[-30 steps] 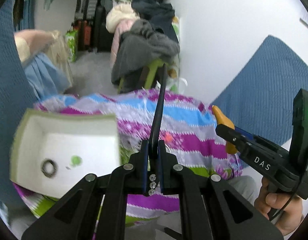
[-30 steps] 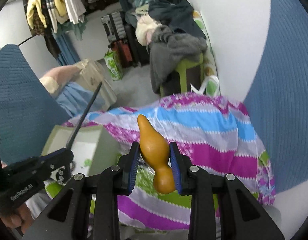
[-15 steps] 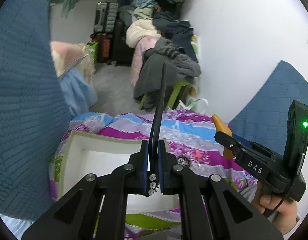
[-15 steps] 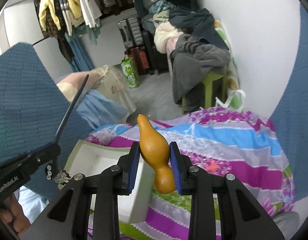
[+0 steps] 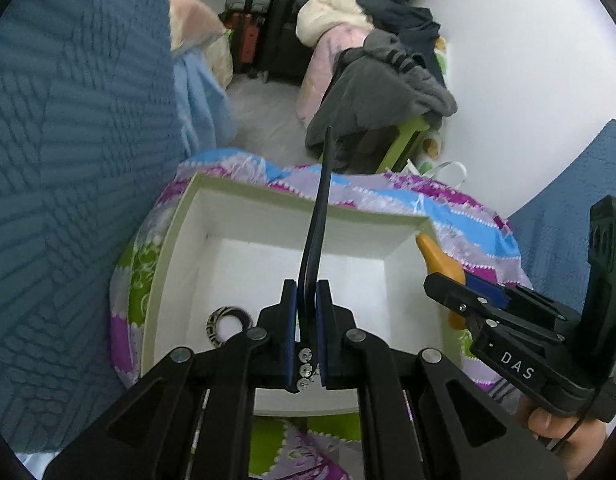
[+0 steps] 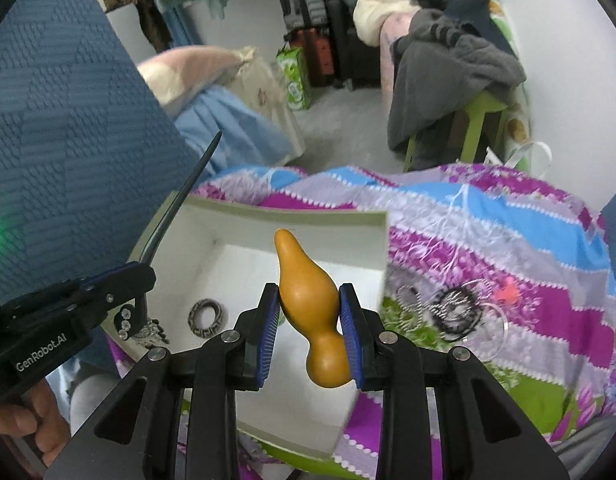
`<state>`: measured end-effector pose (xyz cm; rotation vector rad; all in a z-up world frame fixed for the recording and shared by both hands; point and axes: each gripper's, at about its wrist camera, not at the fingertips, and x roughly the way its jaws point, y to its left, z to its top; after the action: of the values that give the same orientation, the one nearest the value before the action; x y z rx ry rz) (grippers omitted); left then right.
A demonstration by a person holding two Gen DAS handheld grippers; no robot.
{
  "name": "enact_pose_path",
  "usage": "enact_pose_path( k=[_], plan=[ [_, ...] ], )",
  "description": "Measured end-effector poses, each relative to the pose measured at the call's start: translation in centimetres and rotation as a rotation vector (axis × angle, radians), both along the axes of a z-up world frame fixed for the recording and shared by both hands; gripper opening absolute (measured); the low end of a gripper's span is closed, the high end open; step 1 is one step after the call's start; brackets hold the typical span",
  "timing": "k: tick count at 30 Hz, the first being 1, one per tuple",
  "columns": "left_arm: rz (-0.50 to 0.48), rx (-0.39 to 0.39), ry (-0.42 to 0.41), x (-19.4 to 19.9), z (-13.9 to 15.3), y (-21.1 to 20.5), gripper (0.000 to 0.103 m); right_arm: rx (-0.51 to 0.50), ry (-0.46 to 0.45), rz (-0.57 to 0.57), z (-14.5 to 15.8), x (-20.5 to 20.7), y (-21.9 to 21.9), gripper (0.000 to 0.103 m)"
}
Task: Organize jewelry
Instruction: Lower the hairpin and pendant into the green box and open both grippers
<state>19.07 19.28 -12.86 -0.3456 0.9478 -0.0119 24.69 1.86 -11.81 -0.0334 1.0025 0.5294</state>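
Jewelry box (image 5: 291, 216) now sits right under both my grippers, where a second ago it lay off to the side; a patterned ring (image 5: 229, 325) lies inside. My left gripper (image 5: 306, 324) pinches a black hair stick (image 5: 322, 200), my right gripper (image 6: 310, 332) an amber gourd piece (image 6: 308, 300). Loose bangles (image 6: 456, 312) rest right of the jaws on the striped quilt (image 6: 508, 240), a clothes pile (image 6: 448, 52) beyond.

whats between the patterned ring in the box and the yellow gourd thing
Bare white box floor only, in the right wrist view: nothing lies between the patterned ring and the yellow gourd piece.
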Motion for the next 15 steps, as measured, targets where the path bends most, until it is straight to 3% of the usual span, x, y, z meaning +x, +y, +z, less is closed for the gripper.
enact_pose_path(
  k=[7, 10, 12, 14, 15],
  plan=[
    [0.005, -0.006, 0.046, -0.2, -2.3, 0.5, 0.009, -0.019, 0.049, 0.027, -2.4, 0.2, 1.0, 0.028],
    [-0.001, -0.011, 0.047, -0.1, -2.3, 0.4, 0.009, 0.002, 0.061, 0.037, -2.3, 0.3, 0.8, 0.039],
    [-0.020, -0.010, 0.037, -0.3, -1.9, 0.1, 0.009, 0.007, 0.054, 0.043, -1.9, 0.2, 0.6, 0.042],
    [-0.029, 0.015, 0.037, -0.4, -1.2, -0.5, 0.012, 0.025, 0.040, 0.060, -1.1, 0.0, 0.2, 0.043],
    [-0.027, 0.019, 0.036, -0.3, -1.0, -0.6, 0.022, 0.029, 0.033, 0.063, -0.8, -0.1, 0.1, 0.043]
  ],
)
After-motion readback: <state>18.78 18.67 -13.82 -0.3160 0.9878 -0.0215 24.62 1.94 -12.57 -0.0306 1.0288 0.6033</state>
